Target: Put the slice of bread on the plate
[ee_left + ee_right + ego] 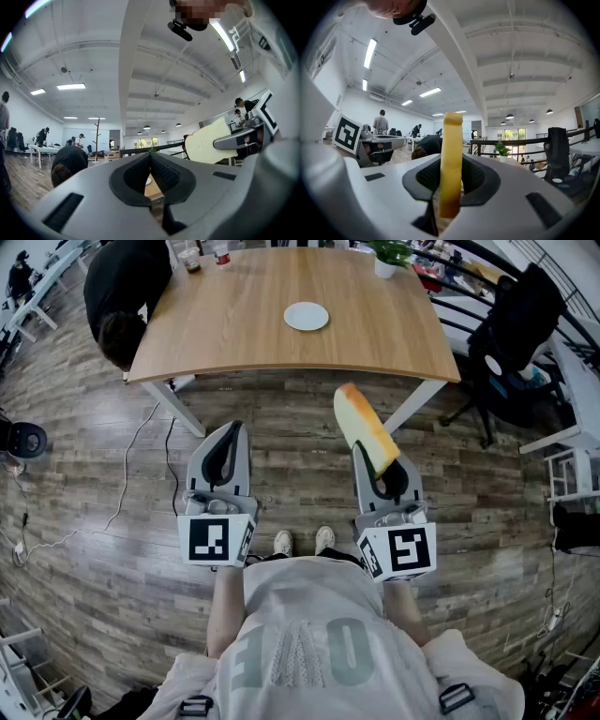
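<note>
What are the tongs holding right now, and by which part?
The right tongs clamp the slice of bread by its lower end, with the slice standing on edge and jutting ahead. The left tongs are shut with nothing in them.

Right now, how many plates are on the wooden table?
1. The white plate lies near the middle of the wooden table. The table's far edge is cut off by the frame, so another could be hidden there.

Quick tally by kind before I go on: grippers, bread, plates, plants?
Grippers: 2 (left gripper, right gripper)
slice of bread: 1
plate: 1
potted plant: 1
Total: 5
</note>
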The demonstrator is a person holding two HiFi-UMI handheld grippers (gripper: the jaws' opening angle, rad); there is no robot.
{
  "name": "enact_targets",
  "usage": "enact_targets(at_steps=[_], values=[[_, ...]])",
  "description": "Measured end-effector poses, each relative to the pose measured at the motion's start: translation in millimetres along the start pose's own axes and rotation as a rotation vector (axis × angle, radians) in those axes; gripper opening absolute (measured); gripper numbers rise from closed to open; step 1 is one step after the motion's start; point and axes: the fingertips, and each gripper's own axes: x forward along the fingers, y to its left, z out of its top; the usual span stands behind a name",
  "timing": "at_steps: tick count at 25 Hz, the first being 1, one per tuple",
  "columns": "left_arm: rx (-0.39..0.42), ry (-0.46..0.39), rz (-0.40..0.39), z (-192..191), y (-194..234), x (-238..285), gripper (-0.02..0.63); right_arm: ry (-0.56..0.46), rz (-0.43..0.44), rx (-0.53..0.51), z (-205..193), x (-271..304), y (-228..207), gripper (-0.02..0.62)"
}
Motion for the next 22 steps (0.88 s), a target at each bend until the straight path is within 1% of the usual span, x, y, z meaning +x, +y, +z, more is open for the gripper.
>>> enact_targets(at_steps=[2, 3, 5, 6, 9, 11, 13, 14, 16, 18, 22], values=[[-0.011, 0.008, 0.03, -4, 14, -3, 0.006, -0.016, 0.056, 0.01, 1, 10, 10, 0.095], [-0.019, -0.004, 0.048, -2, 21, -4, 0.008, -0.019, 0.081, 0.017, 1, 14, 12, 0.095], [-0.017, -0.068, 0.077, 19, 30, 5, 0.007, -0.01, 0.104, 0.041, -2, 21, 9, 0.095], [0.008, -0.102, 0.075, 34, 31, 17, 0.008, -0.008, 0.096, 0.052, -2, 24, 6, 0.094], [0.1, -0.174, 0.013, 74, 31, 76, 0.006, -0.048, 0.04, 0.058, 7, 33, -6, 0.094], [0.138, -0.179, -0.026, 80, 26, 112, 0.006, -0.059, 0.018, 0.062, 12, 44, -12, 0.094], [0.173, -0.145, -0.053, 65, 13, 132, 0.008, -0.065, 0.015, 0.072, 12, 50, -14, 0.094], [0.169, -0.12, -0.06, 53, 7, 133, 0.007, -0.075, 0.016, 0.082, 12, 49, -14, 0.094], [0.098, -0.085, -0.052, 30, 4, 119, 0.006, -0.1, 0.019, 0.11, 11, 45, -11, 0.094], [0.031, -0.061, -0.05, 15, 12, 98, 0.006, -0.107, 0.027, 0.123, 10, 45, -5, 0.094], [-0.003, 0.014, -0.077, -17, 28, 60, 0.008, -0.05, 0.051, 0.078, -4, 49, 8, 0.094]])
